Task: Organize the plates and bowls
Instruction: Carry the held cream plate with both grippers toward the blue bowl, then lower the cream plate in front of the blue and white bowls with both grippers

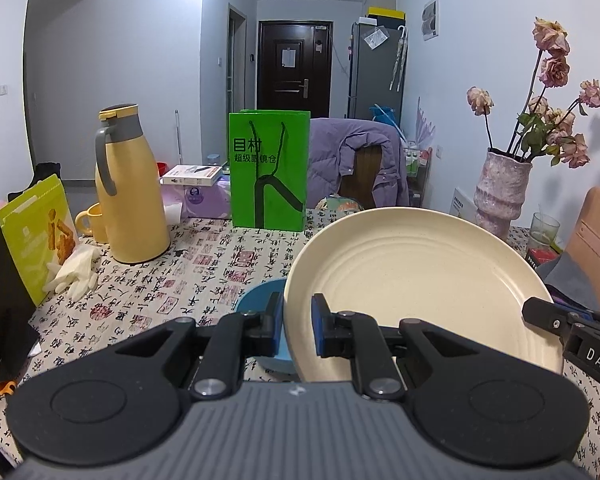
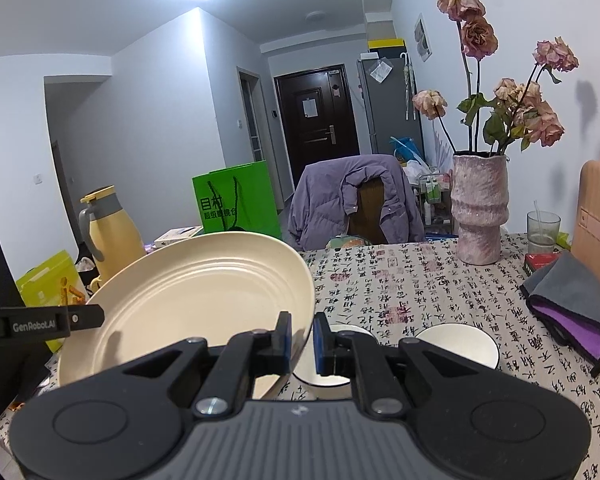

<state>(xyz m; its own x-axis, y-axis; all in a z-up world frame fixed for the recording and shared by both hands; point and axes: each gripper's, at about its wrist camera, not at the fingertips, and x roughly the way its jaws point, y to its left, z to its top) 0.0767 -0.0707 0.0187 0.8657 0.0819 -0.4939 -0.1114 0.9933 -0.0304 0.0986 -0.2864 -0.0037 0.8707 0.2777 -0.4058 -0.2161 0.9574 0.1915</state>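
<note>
A large cream plate (image 1: 412,280) hangs tilted above the patterned tablecloth, held from both sides. My left gripper (image 1: 298,328) is shut on its left rim; my right gripper (image 2: 302,340) is shut on its right rim. Each gripper shows in the other's view: the right one (image 1: 540,314) at the plate's right edge, the left one (image 2: 84,316) at the plate (image 2: 204,300) on its left edge. A blue bowl (image 1: 256,300) sits on the table under the plate's left side. Two white dark-rimmed bowls (image 2: 456,340) (image 2: 328,378) stand under and right of the right gripper.
A yellow thermos (image 1: 128,196), a yellow mug (image 1: 90,222), white gloves (image 1: 74,272) and a snack bag (image 1: 40,232) crowd the left. A green paper bag (image 1: 268,168) stands at the back. A vase of dried roses (image 2: 478,208), a glass (image 2: 542,228) and a grey-purple cloth (image 2: 572,312) sit on the right.
</note>
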